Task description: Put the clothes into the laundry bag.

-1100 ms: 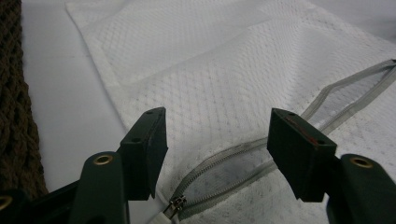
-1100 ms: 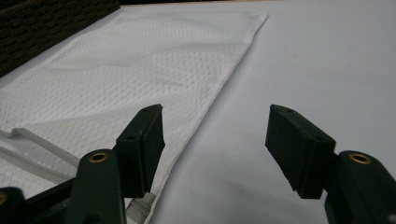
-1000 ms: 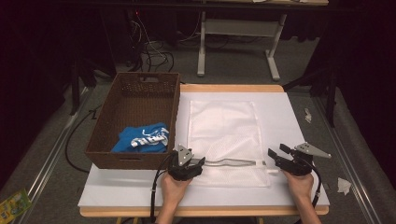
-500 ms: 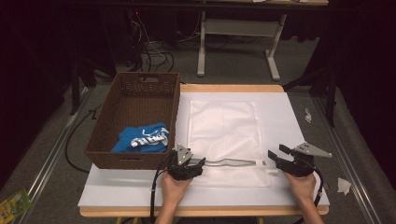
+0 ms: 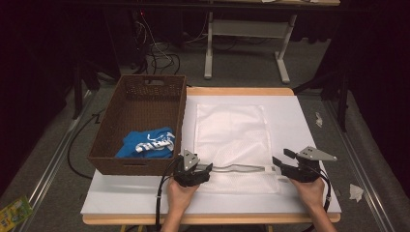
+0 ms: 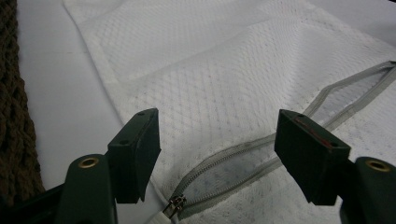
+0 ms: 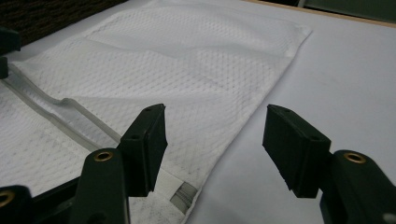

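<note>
A white mesh bag [image 5: 232, 135] lies flat on the white table top [image 5: 295, 121], with its grey zipper [image 5: 241, 168] running along the near edge and partly unzipped. My left gripper [image 5: 205, 170] is at the zipper's left end. Its jaws have just been opening and stand open [image 6: 215, 140] over the metal zipper pull [image 6: 173, 204], pressing on nothing. My right gripper [image 5: 283, 158] hovers at the bag's near right corner, open [image 7: 212, 135], with the zipper's end tab [image 7: 184, 191] below it.
A brown wicker basket [image 5: 180, 111] stands left of the bag and holds a blue garment [image 5: 145, 142]. Paper scraps [image 5: 356, 192] lie on the floor to the right. A desk frame [image 5: 246, 29] and cables [image 5: 159, 53] are beyond the table.
</note>
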Demonstrator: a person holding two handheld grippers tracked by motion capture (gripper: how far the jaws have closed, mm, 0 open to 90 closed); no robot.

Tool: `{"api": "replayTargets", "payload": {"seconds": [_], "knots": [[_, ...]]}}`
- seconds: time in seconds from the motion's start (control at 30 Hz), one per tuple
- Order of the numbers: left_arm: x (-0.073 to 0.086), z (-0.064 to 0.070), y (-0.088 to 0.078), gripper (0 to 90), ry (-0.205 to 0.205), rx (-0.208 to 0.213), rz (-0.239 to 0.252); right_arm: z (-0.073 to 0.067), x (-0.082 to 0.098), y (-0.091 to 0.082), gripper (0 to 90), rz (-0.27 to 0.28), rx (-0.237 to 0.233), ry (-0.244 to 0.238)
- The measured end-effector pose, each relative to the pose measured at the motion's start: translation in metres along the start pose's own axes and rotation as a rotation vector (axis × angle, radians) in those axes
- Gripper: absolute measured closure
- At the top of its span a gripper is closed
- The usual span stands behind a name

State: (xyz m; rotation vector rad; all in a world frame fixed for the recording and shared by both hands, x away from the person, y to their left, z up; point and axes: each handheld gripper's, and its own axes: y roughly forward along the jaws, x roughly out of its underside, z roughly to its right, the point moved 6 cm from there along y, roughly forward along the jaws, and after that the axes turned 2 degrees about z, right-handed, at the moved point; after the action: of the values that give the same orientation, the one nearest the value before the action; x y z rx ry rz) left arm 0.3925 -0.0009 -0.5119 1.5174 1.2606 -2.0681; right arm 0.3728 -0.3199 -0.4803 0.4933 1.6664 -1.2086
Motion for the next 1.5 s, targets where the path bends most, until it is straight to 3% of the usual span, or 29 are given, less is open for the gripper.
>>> {"api": "replayTargets", "payload": {"seconds": [0.3,0.77,0.97,1.1,1.2,1.5], "knots": [[0.000,0.001,0.000,31.6,0.003,0.000,0.002,-0.025,-0.010,0.012,42.5,-0.035,-0.059,-0.077],[0.000,0.001,0.000,32.6,0.008,0.000,0.004,-0.046,-0.013,0.030,42.8,-0.056,-0.087,-0.102],[0.000,0.001,0.000,33.1,0.008,0.001,0.004,-0.056,-0.017,0.035,37.9,-0.038,-0.104,-0.125],[0.000,0.001,0.000,33.4,0.010,0.002,0.001,-0.062,-0.018,0.040,37.7,-0.069,-0.129,-0.143],[0.000,0.001,0.000,33.5,0.007,-0.002,-0.002,-0.072,-0.016,0.047,40.4,-0.121,-0.160,-0.192],[0.000,0.000,0.000,33.5,0.003,-0.004,-0.003,-0.088,-0.018,0.064,42.4,-0.168,-0.165,-0.275]]}}
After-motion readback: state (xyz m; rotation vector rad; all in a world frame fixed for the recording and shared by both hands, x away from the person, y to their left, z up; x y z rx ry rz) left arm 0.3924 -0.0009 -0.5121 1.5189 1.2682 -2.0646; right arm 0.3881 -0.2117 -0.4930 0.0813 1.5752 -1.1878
